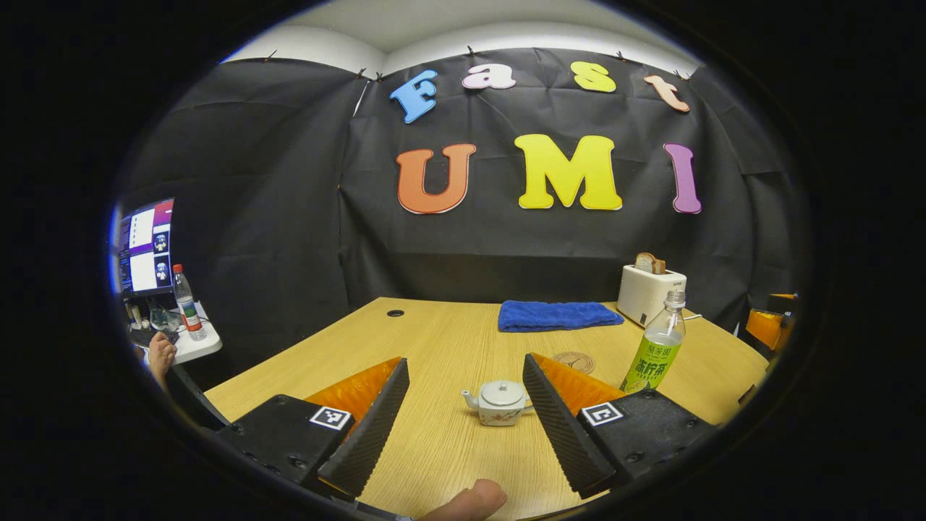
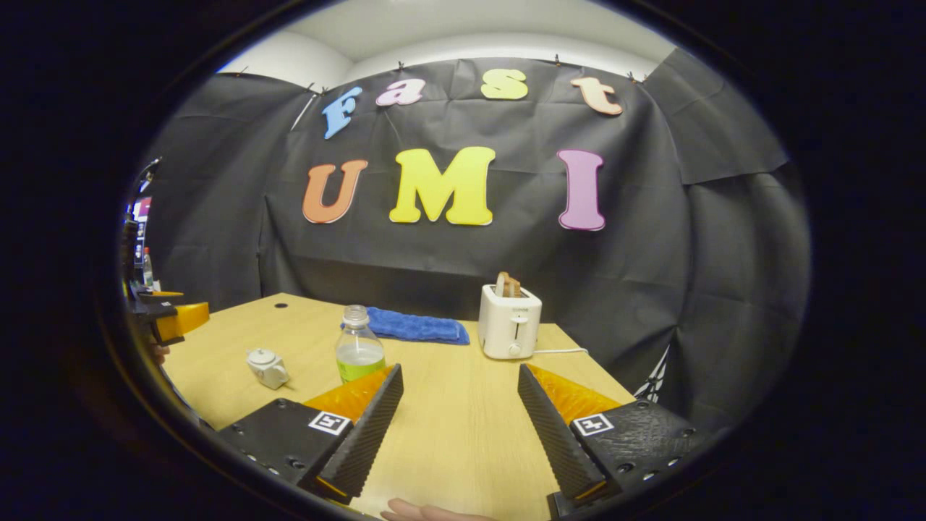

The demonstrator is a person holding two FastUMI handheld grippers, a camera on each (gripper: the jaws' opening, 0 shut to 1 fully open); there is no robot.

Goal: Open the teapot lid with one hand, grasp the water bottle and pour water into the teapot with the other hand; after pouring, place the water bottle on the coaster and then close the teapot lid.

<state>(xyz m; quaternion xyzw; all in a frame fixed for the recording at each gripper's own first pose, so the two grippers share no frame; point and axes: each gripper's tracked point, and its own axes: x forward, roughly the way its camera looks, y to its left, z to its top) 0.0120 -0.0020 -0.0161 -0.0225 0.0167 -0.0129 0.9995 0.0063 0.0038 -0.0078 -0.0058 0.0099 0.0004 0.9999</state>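
Left gripper view: left gripper (image 1: 461,405) spread wide, aimed at lidded teapot (image 1: 499,402) just ahead, probably for lifting lid. Bottle (image 1: 657,346) near right, beside coaster (image 1: 575,361). Right gripper (image 2: 457,420) spread wide, empty.

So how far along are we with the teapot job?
Nothing looks done yet. The teapot sits on the table with its lid on. The bottle stands upright, uncapped, beside the coaster, not on it. In hand: the left claw is open, lined up on the teapot; the right claw is open, holding nothing. Left: lift lid, pour, set bottle on coaster, close lid.
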